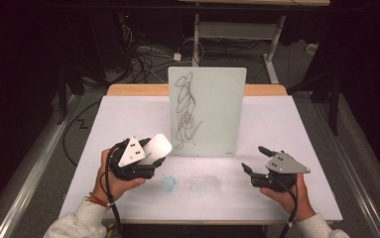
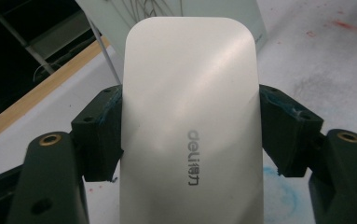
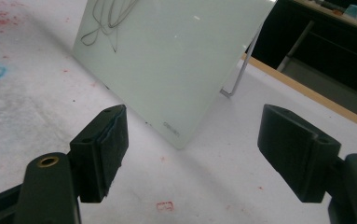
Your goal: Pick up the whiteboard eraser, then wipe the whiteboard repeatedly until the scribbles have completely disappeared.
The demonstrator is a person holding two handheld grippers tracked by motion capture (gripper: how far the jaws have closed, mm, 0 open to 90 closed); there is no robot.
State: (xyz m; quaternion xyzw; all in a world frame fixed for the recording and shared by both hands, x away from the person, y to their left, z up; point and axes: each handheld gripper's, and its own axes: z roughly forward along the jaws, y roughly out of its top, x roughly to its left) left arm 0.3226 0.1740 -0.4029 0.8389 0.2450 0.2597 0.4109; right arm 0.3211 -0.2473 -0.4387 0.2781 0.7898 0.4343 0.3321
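- The left hand-held gripper (image 1: 145, 157) clamps a white eraser (image 2: 190, 121) by its sides, just beside the scribbled whiteboard (image 1: 206, 111) standing on the counter (image 1: 128, 114).
- The right hand-held gripper (image 1: 255, 159) is spread wide, holding nothing.

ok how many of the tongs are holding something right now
1. The left tongs are shut on the white eraser, near the lower left corner of the scribbled whiteboard. The right tongs stand open and empty over the table, right of the board.
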